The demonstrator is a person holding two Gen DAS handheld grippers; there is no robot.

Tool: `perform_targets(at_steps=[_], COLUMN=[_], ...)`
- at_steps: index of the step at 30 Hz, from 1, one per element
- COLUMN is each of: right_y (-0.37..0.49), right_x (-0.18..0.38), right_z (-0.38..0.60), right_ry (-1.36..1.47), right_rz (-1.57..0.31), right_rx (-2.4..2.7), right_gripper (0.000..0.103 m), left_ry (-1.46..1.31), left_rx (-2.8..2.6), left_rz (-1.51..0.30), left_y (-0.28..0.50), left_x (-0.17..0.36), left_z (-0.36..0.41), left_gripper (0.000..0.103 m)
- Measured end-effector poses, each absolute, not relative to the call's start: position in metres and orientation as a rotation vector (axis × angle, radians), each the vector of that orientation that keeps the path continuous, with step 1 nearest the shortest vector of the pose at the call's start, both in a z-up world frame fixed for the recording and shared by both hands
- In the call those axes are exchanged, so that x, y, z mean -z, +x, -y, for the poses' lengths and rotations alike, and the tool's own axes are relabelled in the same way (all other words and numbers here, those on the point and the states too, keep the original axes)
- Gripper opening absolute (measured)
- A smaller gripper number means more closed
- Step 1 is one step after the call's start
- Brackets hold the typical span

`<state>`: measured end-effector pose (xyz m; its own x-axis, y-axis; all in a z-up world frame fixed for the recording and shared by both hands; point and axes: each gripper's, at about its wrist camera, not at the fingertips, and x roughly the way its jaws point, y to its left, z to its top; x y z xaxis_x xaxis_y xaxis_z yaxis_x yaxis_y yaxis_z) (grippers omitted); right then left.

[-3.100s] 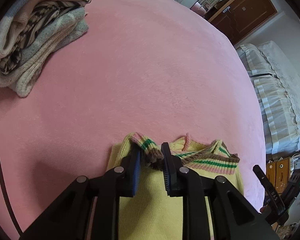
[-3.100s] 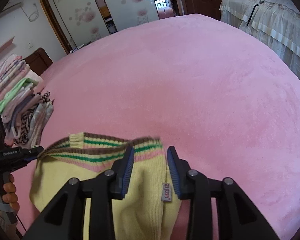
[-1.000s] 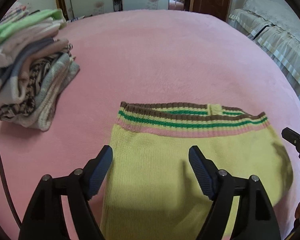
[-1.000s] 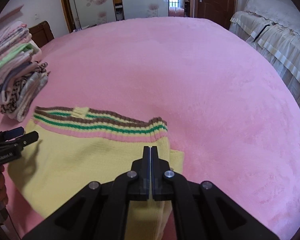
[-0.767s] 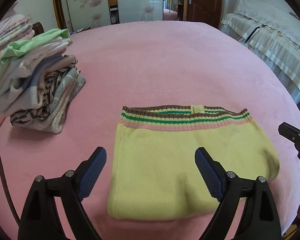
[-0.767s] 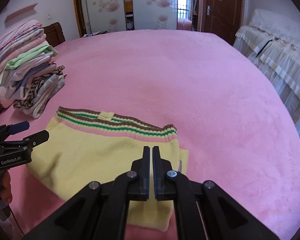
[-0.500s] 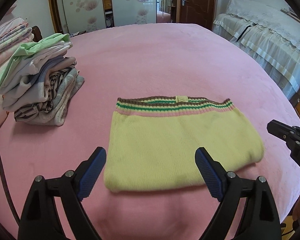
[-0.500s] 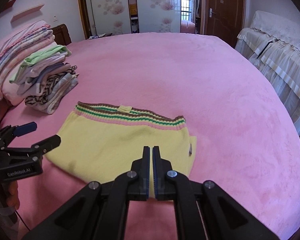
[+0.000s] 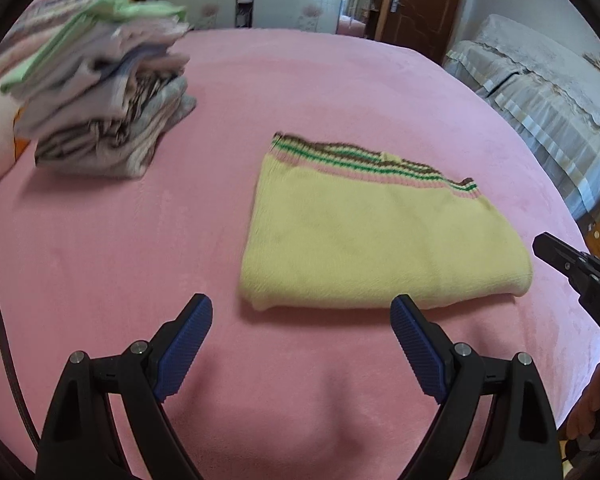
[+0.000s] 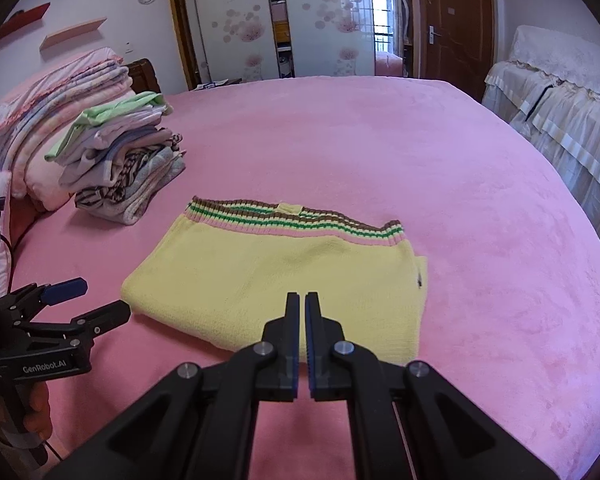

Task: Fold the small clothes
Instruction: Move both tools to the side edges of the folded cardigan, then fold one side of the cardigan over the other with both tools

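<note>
A folded yellow knit garment (image 9: 375, 240) with a brown, green and pink striped band lies flat on the pink bed cover (image 9: 120, 248); it also shows in the right wrist view (image 10: 284, 276). My left gripper (image 9: 300, 320) is open wide and empty, held just short of the garment's near edge. It shows at the left in the right wrist view (image 10: 86, 300). My right gripper (image 10: 302, 300) is shut and empty above the garment's near edge. Its tip shows at the right in the left wrist view (image 9: 547, 246).
A stack of folded small clothes (image 10: 128, 172) sits at the back left, also in the left wrist view (image 9: 104, 104). Folded pink bedding (image 10: 48, 108) lies behind it. A covered white bed (image 10: 559, 92) stands to the right, past the cover's edge.
Both grippers have pulled back from the garment, which now lies folded flat. The left gripper's view has swung left, so the garment sits further right.
</note>
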<state>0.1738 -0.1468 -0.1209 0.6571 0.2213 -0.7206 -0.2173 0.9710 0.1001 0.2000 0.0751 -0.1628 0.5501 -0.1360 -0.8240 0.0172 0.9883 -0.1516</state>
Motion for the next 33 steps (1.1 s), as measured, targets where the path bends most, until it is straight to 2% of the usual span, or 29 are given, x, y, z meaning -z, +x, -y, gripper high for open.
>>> perform_targets(at_steps=[13,31,32,33], right_y=[0.195,0.204,0.205,0.205], right_x=[0.157,0.174,0.174,0.175], right_z=[0.119,0.118,0.118,0.117], right_ry=[0.010,0.016,0.016,0.017], right_rz=[-0.844,-0.868,-0.867,-0.867], right_rx=[-0.286,-0.282,-0.281,-0.281], right_gripper=[0.002,0.002,0.002,0.002], left_ry=[-0.526,-0.850,-0.854,-0.852], left_rx=[0.152,0.215,0.207,0.194], left_rz=[-1.083,-1.020,-1.016,-1.008], left_y=[0.214,0.274,0.275,0.276], left_x=[0.227,0.259,0.260,0.260], left_z=[-0.107,-0.103,-0.102,-0.102], left_gripper=[0.087,0.085,0.084,0.076])
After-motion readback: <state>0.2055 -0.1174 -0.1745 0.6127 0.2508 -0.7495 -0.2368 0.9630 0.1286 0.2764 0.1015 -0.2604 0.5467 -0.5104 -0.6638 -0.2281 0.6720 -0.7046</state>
